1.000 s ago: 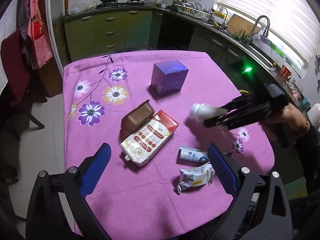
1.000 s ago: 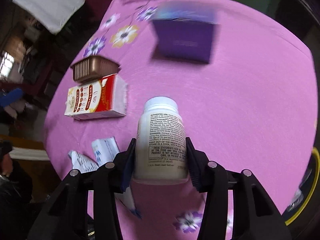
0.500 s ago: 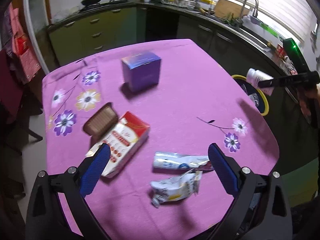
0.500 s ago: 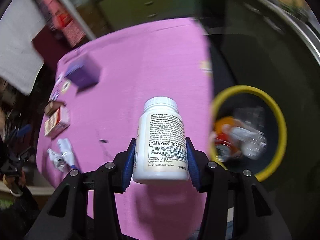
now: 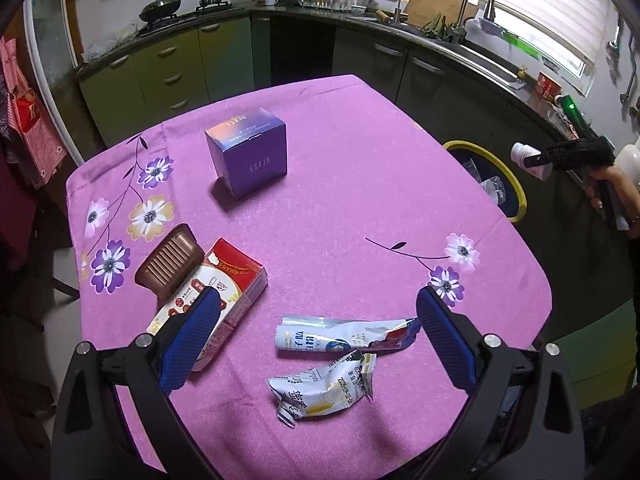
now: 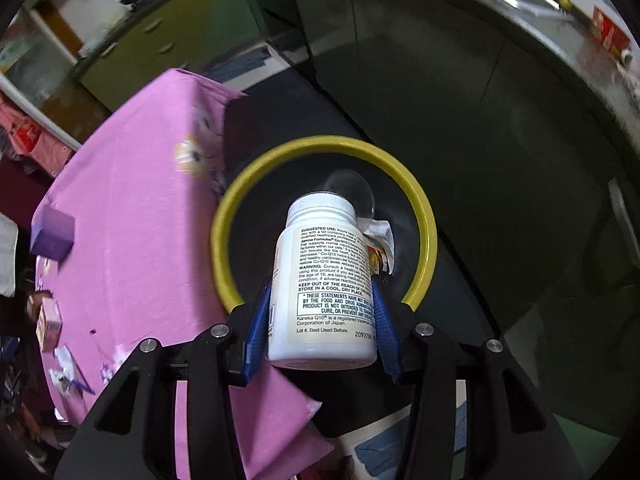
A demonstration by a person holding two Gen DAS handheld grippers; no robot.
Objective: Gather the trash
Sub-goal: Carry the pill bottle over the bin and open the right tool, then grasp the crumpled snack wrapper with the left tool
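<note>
My right gripper (image 6: 320,320) is shut on a white pill bottle (image 6: 320,280) and holds it over the yellow-rimmed trash bin (image 6: 424,216), which has some trash inside. From the left wrist view, that bottle (image 5: 522,154) hangs right of the bin (image 5: 516,184), off the table. My left gripper (image 5: 316,336) stands open above two crumpled wrappers (image 5: 340,336) (image 5: 324,392) on the pink tablecloth (image 5: 340,220). A red and white carton (image 5: 224,304), a brown plastic tray (image 5: 170,260) and a purple box (image 5: 250,152) also lie on the table.
The bin stands on the floor just past the table's right edge. Green kitchen cabinets (image 5: 172,68) and a counter with a sink (image 5: 476,40) run along the far walls. A person's hand (image 5: 612,188) holds the right gripper's handle.
The right gripper has carried the pill bottle from above the table off to the right, over the bin. The left gripper has shifted toward the wrappers.
</note>
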